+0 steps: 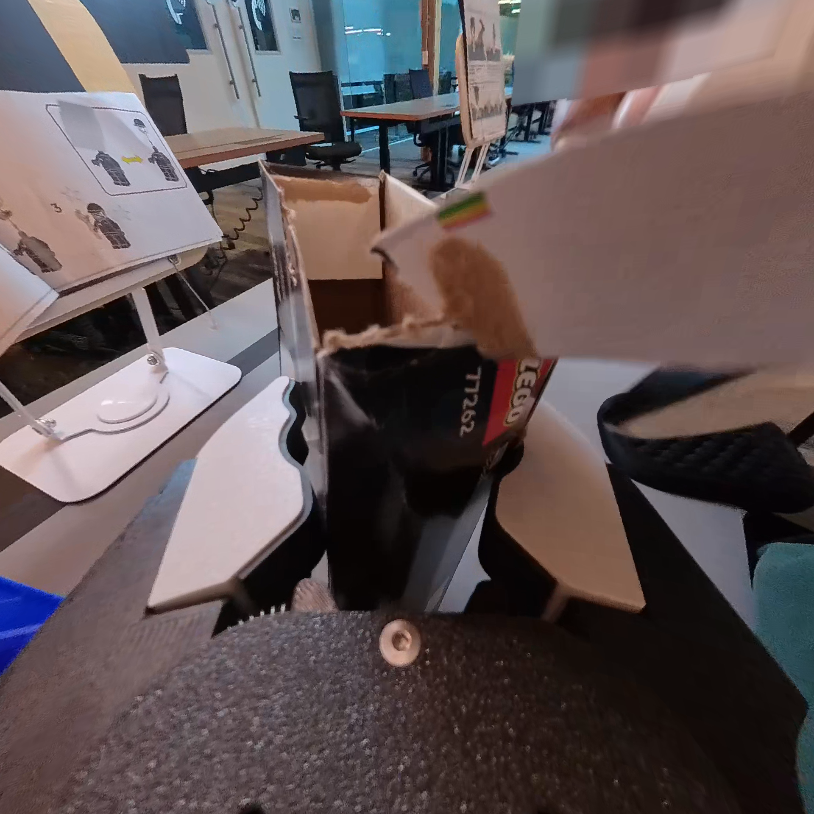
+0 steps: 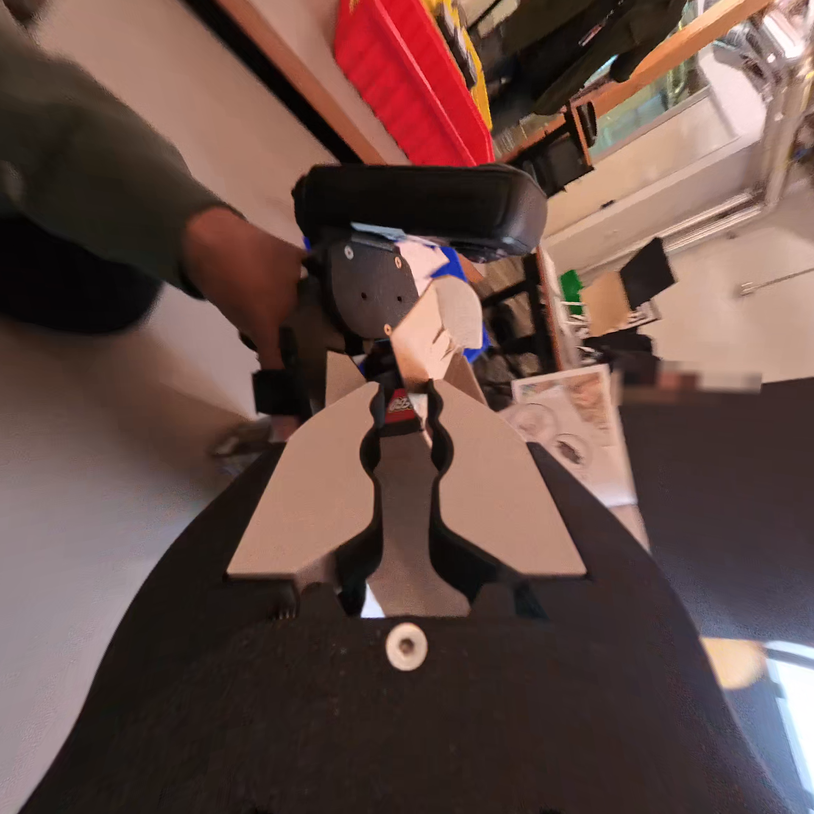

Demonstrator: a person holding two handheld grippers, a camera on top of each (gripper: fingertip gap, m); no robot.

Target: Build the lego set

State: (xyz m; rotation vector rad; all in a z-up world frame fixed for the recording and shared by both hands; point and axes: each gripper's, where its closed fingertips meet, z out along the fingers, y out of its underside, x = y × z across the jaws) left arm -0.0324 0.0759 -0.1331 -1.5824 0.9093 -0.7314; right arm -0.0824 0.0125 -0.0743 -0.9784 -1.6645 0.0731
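The lego box (image 1: 396,440) is held up in the air, above the tabletop (image 1: 264,326). It is clamped between the fingers of the left gripper (image 1: 403,449). Its torn top flap (image 1: 572,273) is pinched by the right gripper (image 2: 403,409), whose fingers are closed on the thin card.

To do this step well, the box should be held still while the flap is pulled back slowly, so nothing is spilled.

A red logo and white numbers are printed on the box. Picture steps are shown in the open booklet (image 1: 97,185) on a white stand (image 1: 119,418).

Bright indoor light, motion blur, fisheye
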